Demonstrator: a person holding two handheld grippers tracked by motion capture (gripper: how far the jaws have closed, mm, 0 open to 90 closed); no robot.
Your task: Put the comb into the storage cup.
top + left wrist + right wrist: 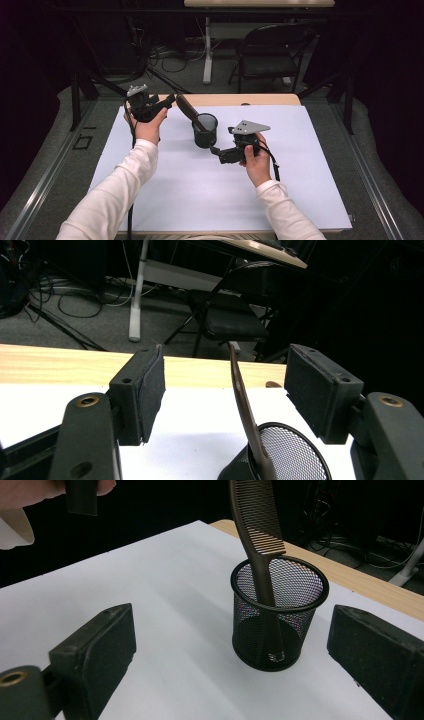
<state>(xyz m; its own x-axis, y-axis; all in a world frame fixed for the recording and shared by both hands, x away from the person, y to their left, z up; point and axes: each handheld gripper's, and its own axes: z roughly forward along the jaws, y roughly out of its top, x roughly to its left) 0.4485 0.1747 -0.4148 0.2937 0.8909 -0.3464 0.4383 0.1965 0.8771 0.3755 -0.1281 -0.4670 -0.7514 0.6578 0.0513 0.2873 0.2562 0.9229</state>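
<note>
A black mesh cup (205, 131) stands on the white sheet (190, 185) near the table's middle. A brown comb (188, 108) leans in it, handle down, teeth end tilted up and to the left. My left gripper (170, 101) is held at the far left, level with the comb's top. In the left gripper view the comb (241, 400) stands between the open jaws (227, 392), touching neither pad. My right gripper (216, 150) is low beside the cup's right front. It is open (237, 652), with the cup (277, 615) and comb (257, 525) just ahead of it.
The sheet covers most of a wooden table (235, 99), whose far edge runs just behind the cup. Past it stand a black folding chair (272, 52), a white table leg (207, 50) and cables on the floor (165, 55). Dark stands flank the table.
</note>
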